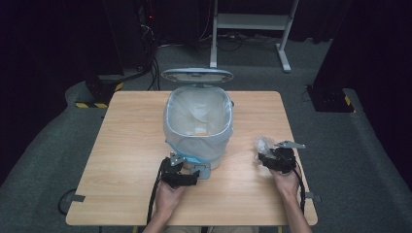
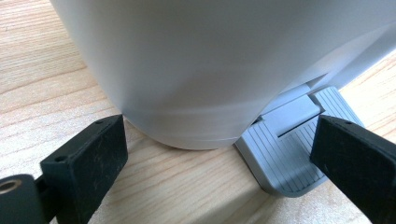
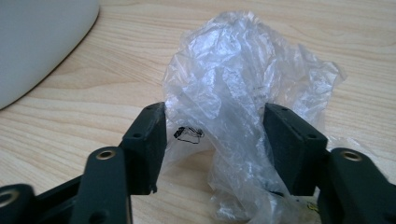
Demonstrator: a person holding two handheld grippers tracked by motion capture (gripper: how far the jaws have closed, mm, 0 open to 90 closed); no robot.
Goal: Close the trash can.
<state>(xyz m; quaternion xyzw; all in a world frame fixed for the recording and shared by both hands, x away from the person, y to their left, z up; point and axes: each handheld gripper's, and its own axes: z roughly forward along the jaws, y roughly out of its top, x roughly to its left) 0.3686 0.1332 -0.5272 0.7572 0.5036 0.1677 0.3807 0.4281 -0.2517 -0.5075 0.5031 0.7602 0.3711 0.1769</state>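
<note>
- Crumpled clear plastic wrapper (image 3: 243,93), near the right edge of the counter (image 1: 131,145): we see it standing as a loose, upright heap between the two jaws of the right gripper (image 3: 212,144). Its long axis rises away from the wood more than it runs along it.
- The right gripper's jaws stand partly apart on either side of the film. The film brushes both inner faces, but we cannot say that the pads are pressing on it yet. We judge this to be the moment of closing on the wrapper, not a firm hold.
- What the coming move turns on: the wrapper lies straight ahead of the right gripper, already inside its gap, so the right hand (image 1: 286,182) is by far the nearer. The left is well apart from it.
- The white pedal bin (image 1: 198,124), lined with a bag, stands at the middle of the counter, to the left of the wrapper, its lid (image 1: 197,75) raised at the back.
- The left gripper (image 1: 180,171) sits at the bin's near side, towards the front edge of the counter. Its jaws are wide apart and hold nothing. One jaw is by the bin's base, the other over the grey foot pedal (image 2: 285,154).
- We judge that the wrapper will have to be lifted up and carried left to the open bin.
</note>
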